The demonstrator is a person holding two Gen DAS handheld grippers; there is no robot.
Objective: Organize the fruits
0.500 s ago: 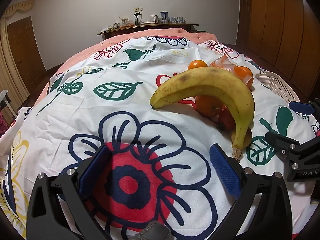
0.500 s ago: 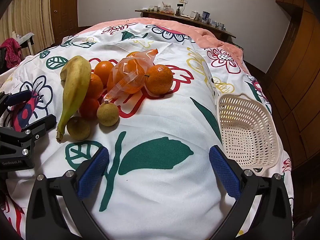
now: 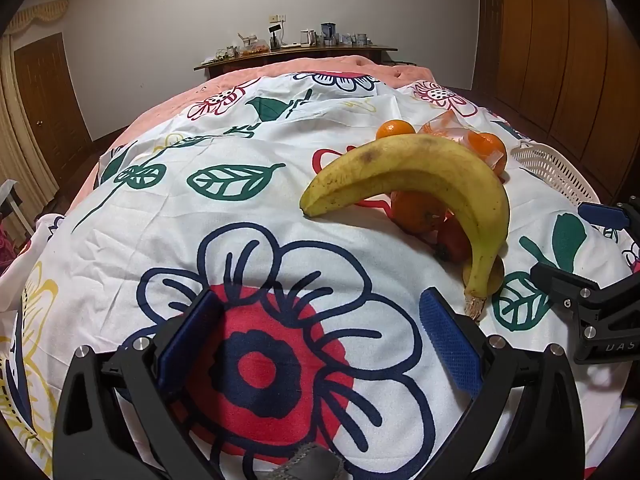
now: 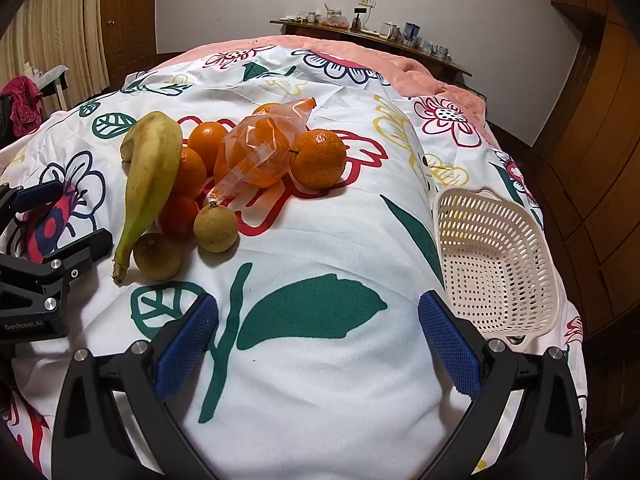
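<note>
Bedspread [image 4: 320, 240] fruit: banana [image 4: 150, 176] hides oranges [image 4: 188, 172].

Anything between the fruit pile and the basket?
Nothing visible. Only bare floral sheet lies between the loose orange at the pile's near edge and the empty basket.

Yellow banana [image 4: 150, 176], orange mandarins [image 4: 318, 158], cream basket [image 4: 496, 312] — white bedspread [image 4: 320, 380] printed with red-navy flowers, green leaves.
</note>
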